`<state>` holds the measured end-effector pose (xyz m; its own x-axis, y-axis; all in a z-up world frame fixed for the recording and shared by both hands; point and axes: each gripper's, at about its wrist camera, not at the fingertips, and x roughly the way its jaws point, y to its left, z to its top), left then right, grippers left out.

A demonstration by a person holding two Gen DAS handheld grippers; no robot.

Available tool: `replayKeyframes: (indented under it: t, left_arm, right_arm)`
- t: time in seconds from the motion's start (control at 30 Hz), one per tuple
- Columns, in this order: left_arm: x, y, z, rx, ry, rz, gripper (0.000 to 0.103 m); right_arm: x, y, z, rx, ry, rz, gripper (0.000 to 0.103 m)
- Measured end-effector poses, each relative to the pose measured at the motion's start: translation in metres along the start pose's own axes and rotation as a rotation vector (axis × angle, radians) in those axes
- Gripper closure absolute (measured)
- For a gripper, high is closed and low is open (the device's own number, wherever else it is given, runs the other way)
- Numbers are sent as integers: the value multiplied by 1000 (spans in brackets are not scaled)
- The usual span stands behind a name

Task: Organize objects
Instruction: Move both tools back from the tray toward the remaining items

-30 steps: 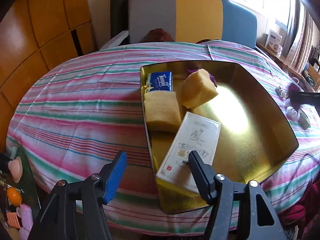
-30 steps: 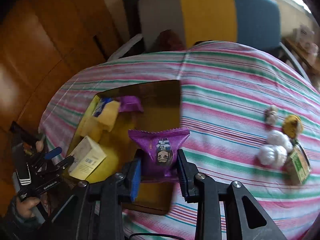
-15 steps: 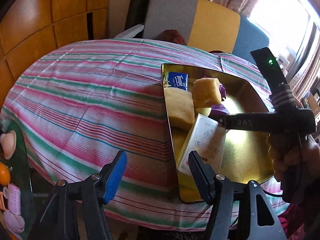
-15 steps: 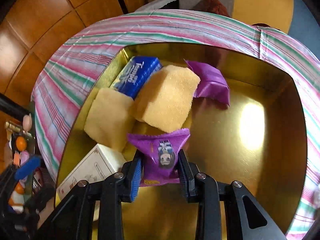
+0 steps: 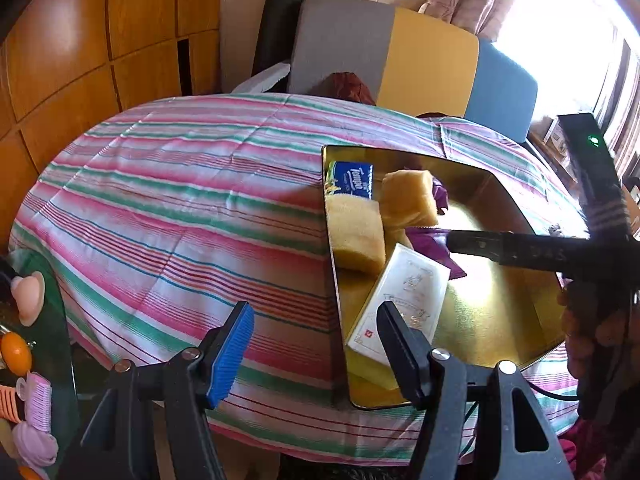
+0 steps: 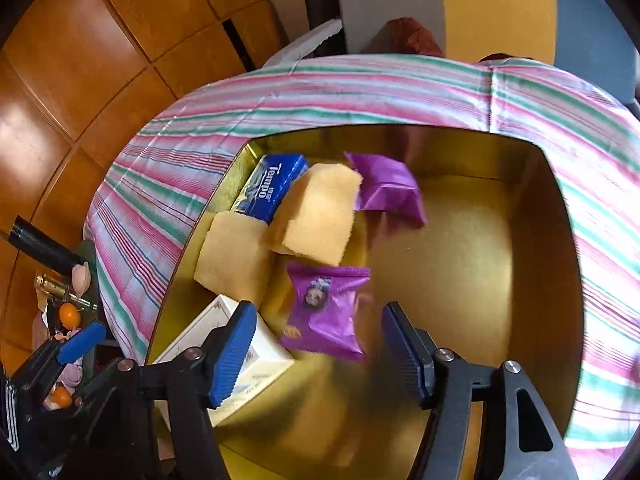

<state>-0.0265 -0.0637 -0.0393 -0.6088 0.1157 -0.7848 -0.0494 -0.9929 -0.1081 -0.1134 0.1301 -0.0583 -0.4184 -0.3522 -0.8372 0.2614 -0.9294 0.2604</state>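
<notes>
A gold tin tray [image 6: 472, 264] [image 5: 516, 216] sits on the striped tablecloth. It holds a blue Tempo tissue pack [image 6: 270, 188], two yellow sponges [image 6: 316, 216] [image 6: 232, 260], a white box [image 6: 240, 356] and a purple packet [image 6: 388, 188] at the back. A second purple snack packet [image 6: 328, 312] lies free in the tray, just ahead of my right gripper [image 6: 314, 350], which is open above the tray. My left gripper [image 5: 314, 350] is open and empty over the table's near edge, left of the tray. The right gripper also shows in the left wrist view [image 5: 456, 240].
The striped table [image 5: 180, 208] is round, with a multicoloured chair [image 5: 400, 48] behind it. Wooden wall panels [image 5: 100, 40] stand at the left. A low glass side table [image 5: 36, 360] with small toys is at the lower left.
My right gripper has opened and let go of the purple snack packet, which now lies in the tray. The left gripper has stayed open and shifted slightly left.
</notes>
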Motion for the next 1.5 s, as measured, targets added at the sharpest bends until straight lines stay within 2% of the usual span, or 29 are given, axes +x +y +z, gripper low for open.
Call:
replayKeyframes:
  t: [0.3, 0.5, 0.83, 0.97, 1.13, 1.23, 1.4, 1.5]
  left_arm:
    - [-11, -16, 2, 36, -28, 3, 38]
    - [-14, -29, 3, 62, -34, -11, 38]
    - [-14, -62, 7, 136, -33, -36, 38]
    - [-14, -76, 9, 169, -32, -63, 38]
    - [-12, -93, 14, 192, -15, -114, 38]
    - [-8, -106, 17, 205, 7, -150, 38]
    - [-8, -141, 26, 284, 10, -183, 38]
    - [-5, -166, 34, 324, 10, -189, 38]
  right_arm:
    - [-48, -15, -26, -23, -75, -40, 26]
    - [-75, -43, -44, 11, -107, -88, 23]
    - [-123, -125, -63, 179, -178, -189, 21]
    - [-143, -161, -68, 234, -201, -259, 21]
    - [-176, -213, -75, 294, -256, -369, 14]
    - [-195, -250, -83, 378, -308, -440, 14]
    - [-217, -314, -112, 578, -394, -559, 14]
    - [-224, -345, -138, 747, -424, -537, 14]
